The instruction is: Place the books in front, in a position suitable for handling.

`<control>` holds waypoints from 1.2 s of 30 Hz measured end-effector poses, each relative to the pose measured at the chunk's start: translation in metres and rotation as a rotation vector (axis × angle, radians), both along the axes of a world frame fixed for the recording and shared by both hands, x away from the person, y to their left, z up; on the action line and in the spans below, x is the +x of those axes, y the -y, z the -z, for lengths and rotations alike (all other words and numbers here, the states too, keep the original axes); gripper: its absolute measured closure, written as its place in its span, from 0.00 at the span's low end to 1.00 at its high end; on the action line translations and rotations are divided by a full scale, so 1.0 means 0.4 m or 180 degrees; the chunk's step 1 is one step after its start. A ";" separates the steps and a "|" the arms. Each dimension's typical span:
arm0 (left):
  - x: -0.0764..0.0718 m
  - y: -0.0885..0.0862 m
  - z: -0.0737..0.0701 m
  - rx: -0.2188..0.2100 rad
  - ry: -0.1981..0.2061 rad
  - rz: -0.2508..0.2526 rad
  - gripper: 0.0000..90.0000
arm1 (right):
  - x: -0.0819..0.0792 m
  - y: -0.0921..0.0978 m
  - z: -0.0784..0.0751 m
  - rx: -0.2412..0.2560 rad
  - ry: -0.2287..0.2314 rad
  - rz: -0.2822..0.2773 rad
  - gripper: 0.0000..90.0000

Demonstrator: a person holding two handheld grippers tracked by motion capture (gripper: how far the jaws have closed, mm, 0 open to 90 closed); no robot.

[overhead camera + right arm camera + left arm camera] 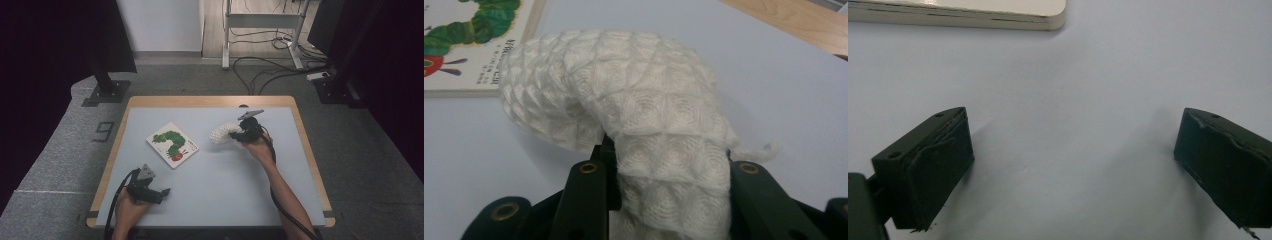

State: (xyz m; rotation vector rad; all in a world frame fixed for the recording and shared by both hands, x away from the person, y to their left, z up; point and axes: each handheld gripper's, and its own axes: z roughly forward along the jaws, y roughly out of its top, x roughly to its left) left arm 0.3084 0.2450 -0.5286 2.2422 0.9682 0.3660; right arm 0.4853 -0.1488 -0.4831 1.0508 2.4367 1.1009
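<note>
A white knitted cloth (pixel 221 133) with a diamond pattern is pinched in my right gripper (pixel 239 133) right of the table's middle; up close, the cloth (pixel 634 125) bulges up and folds over between the two black jaws, which are shut on it. A picture book (pixel 172 144) with a green caterpillar on its white cover lies flat left of the cloth, and its corner (pixel 469 45) shows beyond the cloth. My left gripper (pixel 162 194) rests near the table's front left, open with nothing between its fingers (pixel 928 170). The book's edge (pixel 963 15) lies ahead of it.
The pale blue table top (pixel 215 190) has a wooden rim (pixel 210 101). Black stand bases (pixel 106 92) and loose cables (pixel 270 67) lie on the grey floor behind the table. A desk frame (pixel 260 30) stands further back.
</note>
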 end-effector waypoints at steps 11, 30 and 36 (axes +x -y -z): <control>0.000 0.000 0.000 0.0001 0.0000 0.0001 0.02 | -0.036 0.008 -0.030 0.0050 0.0045 -0.0083 0.71; -0.001 0.000 0.000 0.0005 0.0006 -0.0001 0.02 | -0.123 0.061 -0.066 0.0045 0.0122 -0.0138 0.70; -0.001 0.001 0.000 -0.0003 0.0008 -0.0010 0.02 | -0.160 0.099 -0.068 0.0059 0.0129 -0.0113 0.70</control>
